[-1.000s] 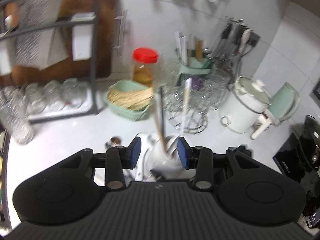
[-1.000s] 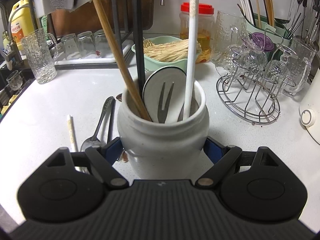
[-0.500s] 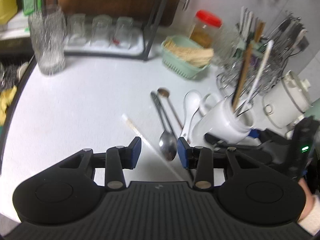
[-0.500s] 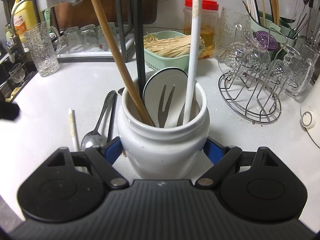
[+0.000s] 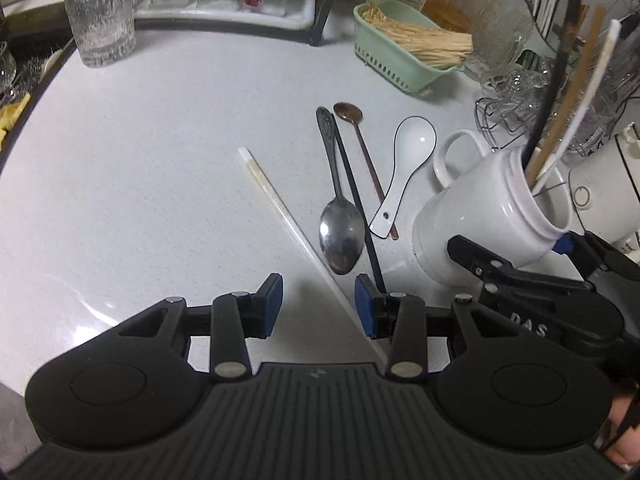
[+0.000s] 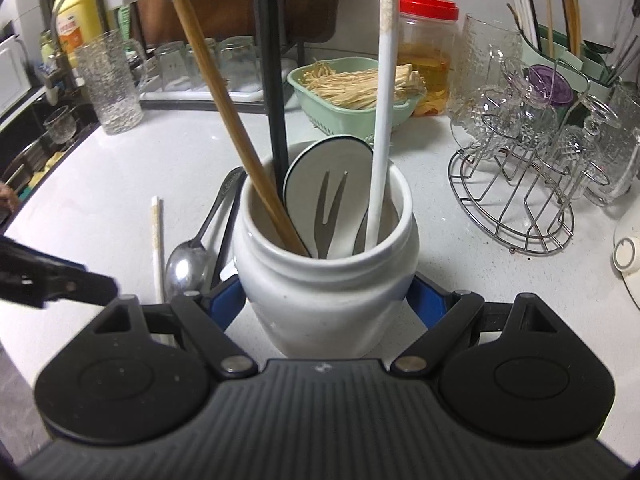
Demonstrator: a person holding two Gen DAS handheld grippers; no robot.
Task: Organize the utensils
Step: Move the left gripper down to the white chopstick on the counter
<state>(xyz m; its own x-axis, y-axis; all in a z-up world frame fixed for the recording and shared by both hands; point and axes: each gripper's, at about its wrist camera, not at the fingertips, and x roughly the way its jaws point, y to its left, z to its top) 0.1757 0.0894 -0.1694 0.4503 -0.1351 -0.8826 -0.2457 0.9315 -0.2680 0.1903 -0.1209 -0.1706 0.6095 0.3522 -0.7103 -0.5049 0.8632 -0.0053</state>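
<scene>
Left gripper (image 5: 319,304): jaws parted, over white chopstick (image 5: 280,208), gripping nothing
Right gripper (image 6: 326,300): clamped wide around white jar (image 6: 326,280)

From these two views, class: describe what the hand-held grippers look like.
Each hand-held gripper, left and right, has a matte black ribbed body, two rounded black lobes, silver pivot pins and blue finger pads. The right one's arm bears white letters.

A home kitchen: white counter (image 5: 160,152), glass rack (image 6: 520,200), noodle basket (image 6: 320,112)
</scene>
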